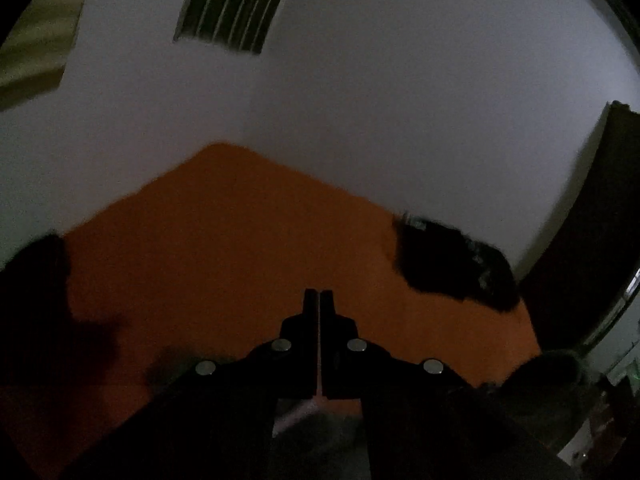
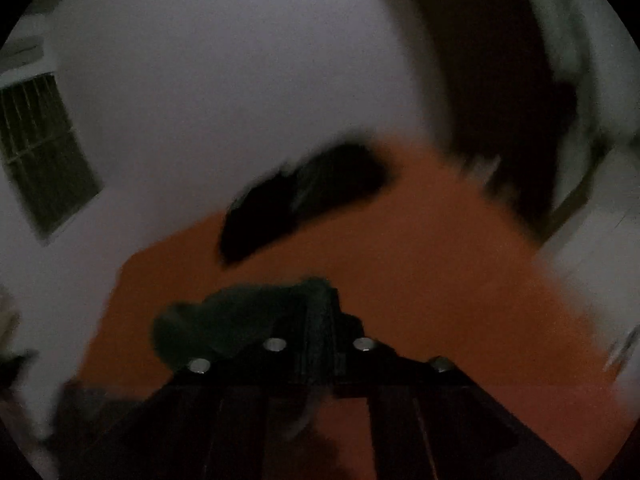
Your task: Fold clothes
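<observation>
The room is dim and both views are blurred. My left gripper is shut, held over an orange table; no cloth shows between its fingertips, though dark cloth lies below its base. A dark pile of clothes lies at the table's far right edge. In the right wrist view my right gripper is shut on a dark green garment that bunches to the left of its fingers above the orange table. The dark pile of clothes lies beyond it.
White walls surround the table. A barred window is high on the wall; it also shows at the left in the right wrist view. A dark door stands at the right. A dark shape covers the table's left.
</observation>
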### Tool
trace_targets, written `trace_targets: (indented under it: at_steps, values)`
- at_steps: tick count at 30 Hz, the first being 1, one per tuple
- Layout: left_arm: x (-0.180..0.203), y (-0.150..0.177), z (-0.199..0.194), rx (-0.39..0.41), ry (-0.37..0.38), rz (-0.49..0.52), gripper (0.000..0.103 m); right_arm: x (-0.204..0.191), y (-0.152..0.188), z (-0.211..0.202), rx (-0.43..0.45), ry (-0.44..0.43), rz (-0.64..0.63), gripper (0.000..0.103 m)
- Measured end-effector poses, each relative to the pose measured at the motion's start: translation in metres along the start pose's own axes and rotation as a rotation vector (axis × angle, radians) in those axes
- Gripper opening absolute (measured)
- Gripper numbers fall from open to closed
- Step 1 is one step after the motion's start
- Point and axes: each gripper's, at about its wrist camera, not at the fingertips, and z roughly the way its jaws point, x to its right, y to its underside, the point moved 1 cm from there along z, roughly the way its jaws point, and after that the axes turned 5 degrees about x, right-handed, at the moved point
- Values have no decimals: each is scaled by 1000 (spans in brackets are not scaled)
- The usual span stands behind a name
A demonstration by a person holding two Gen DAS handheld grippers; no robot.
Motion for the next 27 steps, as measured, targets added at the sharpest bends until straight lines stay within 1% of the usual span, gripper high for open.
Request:
trace_targets:
  at_steps: [1,2,3,4,5,6,7,8,9,10,11,12,14,15,17,19,21,22,24,26,27]
  values:
    - [6,4,2,-30,13,17,1,7,-12,-15,62,55,-37,4]
    - [12,8,5,-61,27,34,3,15,-13,-13,-6,62,-64,4]
    - [18,12,7,-91,40,52,12,22,-14,-12,-74,68,-90,4]
    - [24,16,10,-121,53,69,20,28,-9,-12,-99,83,-100,4]
    - [28,22,12,-151,61,87,41,34,-3,-12,-123,98,-110,5]
    - [25,38,12,-179,50,110,58,34,7,-9,-147,117,-123,5]
    - [21,54,13,-205,34,131,62,35,16,-7,-171,135,-136,5]
    - [12,72,14,-229,1,140,65,35,25,-4,-194,153,-149,8]
    - [-2,89,17,-274,-31,121,66,36,34,-1,-218,172,-162,14]
    - [-17,106,21,-319,-64,102,66,36,43,2,-242,190,-175,23]
    - [-32,121,25,-363,-94,70,66,36,53,5,-265,208,-188,46]
    - [-52,131,29,-401,-114,-1,66,37,62,7,-289,227,-201,59]
    - [-92,151,38,-477,-153,-145,66,38,80,13,-336,263,-227,59]
    - [-112,160,42,-514,-172,-217,66,35,84,18,-355,250,-190,59]
    - [-150,178,49,-577,-210,-353,66,31,83,24,-363,236,-145,59]
    - [-168,184,50,-567,-238,-420,66,27,82,29,-370,222,-101,59]
    - [-173,192,58,-585,-227,-458,67,25,80,36,-386,198,-79,59]
    - [-172,195,62,-599,-202,-466,67,24,82,35,-395,188,-77,59]
    - [-167,204,73,-624,-191,-445,67,21,86,31,-414,168,-74,59]
    - [-162,209,76,-598,-214,-409,65,18,94,37,-429,163,-82,59]
    - [-159,211,77,-581,-226,-393,36,17,99,40,-437,160,-86,59]
